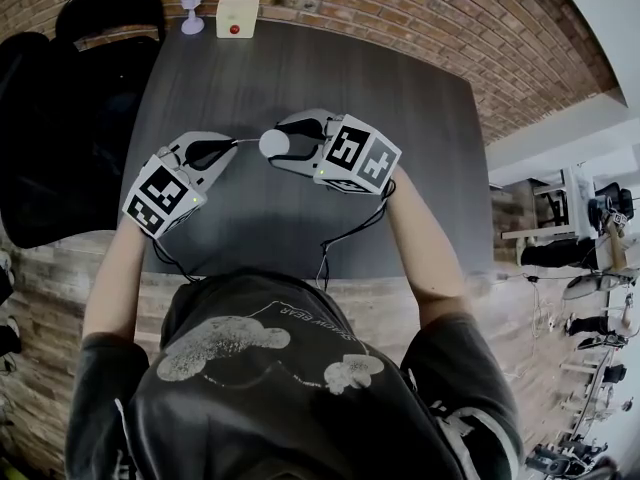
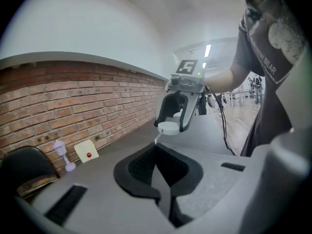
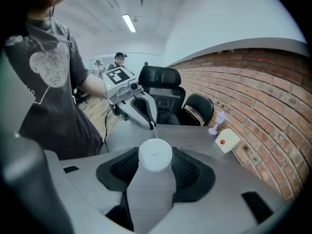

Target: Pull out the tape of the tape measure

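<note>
A round white tape measure (image 1: 274, 143) is held a little above the dark table (image 1: 300, 68), with my right gripper (image 1: 283, 144) shut on its case. In the right gripper view the case (image 3: 155, 155) sits between the black pads (image 3: 187, 172). A thin short stretch of tape (image 3: 154, 133) runs from it to my left gripper (image 3: 150, 124). My left gripper (image 1: 232, 145) is shut on the tape's end, just left of the case. In the left gripper view the tape's end (image 2: 156, 141) pokes out of the shut jaws, facing the case (image 2: 168, 127).
A cream box with a red button (image 1: 237, 15) and a small lilac lamp-shaped figure (image 1: 190, 8) stand at the table's far edge by the brick wall. Black chairs (image 1: 60, 118) stand at the table's left. Cables (image 1: 350, 230) trail from the grippers over the near edge.
</note>
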A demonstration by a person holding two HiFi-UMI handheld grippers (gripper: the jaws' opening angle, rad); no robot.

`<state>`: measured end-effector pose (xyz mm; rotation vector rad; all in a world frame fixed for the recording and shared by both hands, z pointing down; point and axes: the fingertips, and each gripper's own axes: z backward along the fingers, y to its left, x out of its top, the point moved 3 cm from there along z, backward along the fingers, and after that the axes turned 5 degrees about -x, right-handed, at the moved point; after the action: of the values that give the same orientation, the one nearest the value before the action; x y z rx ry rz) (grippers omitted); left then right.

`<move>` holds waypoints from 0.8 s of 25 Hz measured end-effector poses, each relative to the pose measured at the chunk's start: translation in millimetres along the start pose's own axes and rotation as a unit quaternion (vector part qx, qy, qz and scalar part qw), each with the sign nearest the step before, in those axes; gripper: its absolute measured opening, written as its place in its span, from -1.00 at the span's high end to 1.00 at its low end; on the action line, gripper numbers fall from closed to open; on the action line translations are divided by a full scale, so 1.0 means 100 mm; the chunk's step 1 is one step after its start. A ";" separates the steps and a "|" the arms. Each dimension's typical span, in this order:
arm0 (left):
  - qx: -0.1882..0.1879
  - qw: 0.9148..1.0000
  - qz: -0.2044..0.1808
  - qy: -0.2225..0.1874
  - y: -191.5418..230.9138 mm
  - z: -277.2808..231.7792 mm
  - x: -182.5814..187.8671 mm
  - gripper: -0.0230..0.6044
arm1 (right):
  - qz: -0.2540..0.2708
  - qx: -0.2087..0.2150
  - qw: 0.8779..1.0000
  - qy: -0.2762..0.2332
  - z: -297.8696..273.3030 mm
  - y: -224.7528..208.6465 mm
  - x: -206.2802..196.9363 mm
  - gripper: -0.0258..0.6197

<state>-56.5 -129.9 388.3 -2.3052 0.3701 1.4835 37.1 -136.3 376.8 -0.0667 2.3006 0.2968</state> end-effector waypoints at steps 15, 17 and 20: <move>0.029 0.997 0.063 -0.020 0.29 0.15 -0.09 0.90 | -0.047 -0.063 0.997 0.014 0.21 -0.23 -0.18 0.20; 0.035 0.996 0.079 -0.022 0.33 0.21 -0.12 0.90 | -0.054 -0.071 0.996 0.015 0.29 -0.27 -0.22 0.20; 0.038 0.995 0.091 -0.025 0.36 0.26 -0.15 0.90 | -0.061 -0.078 0.995 0.008 0.35 -0.31 -0.25 0.20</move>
<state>-99.0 -150.4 386.1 -2.2206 0.6258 1.5792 83.8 -159.3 365.9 -0.2890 2.2738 0.4123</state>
